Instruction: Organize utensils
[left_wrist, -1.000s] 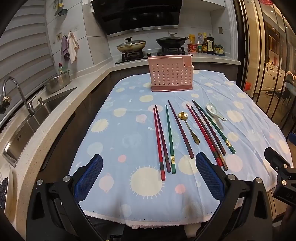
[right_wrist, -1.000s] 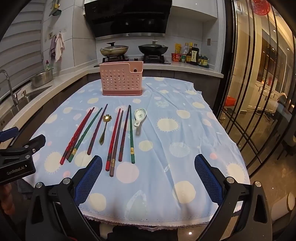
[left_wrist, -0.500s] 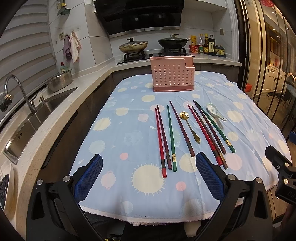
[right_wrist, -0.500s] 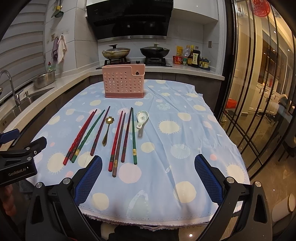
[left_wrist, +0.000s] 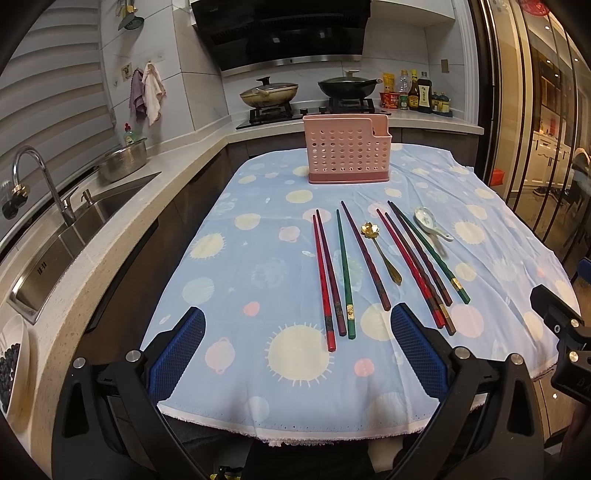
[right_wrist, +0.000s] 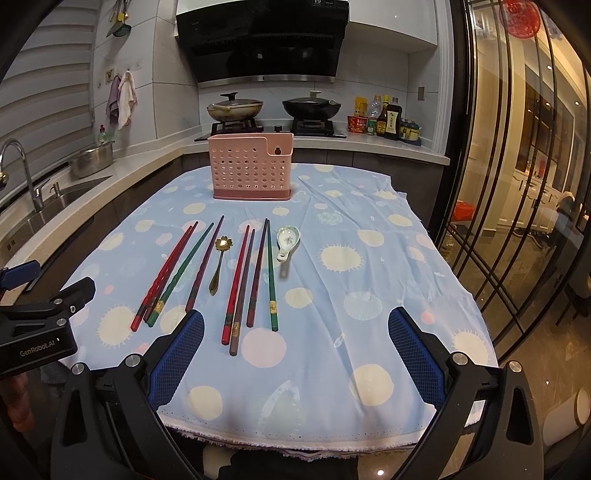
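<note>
Matt cloth — perforated plastic holder, glossy spoon

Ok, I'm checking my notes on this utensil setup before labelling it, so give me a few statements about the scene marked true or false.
1. The pink holder already has chopsticks in it. False: nothing shows above its rim; the chopsticks lie flat on the cloth.
2. The gold spoon lies among the chopsticks. True.
3. The white ceramic spoon lies at the left end of the row. False: it is at the right end, beside a green chopstick.
4. The left claw is open and holds nothing. True.
5. The right claw grips a red chopstick. False: it is open and empty.
</note>
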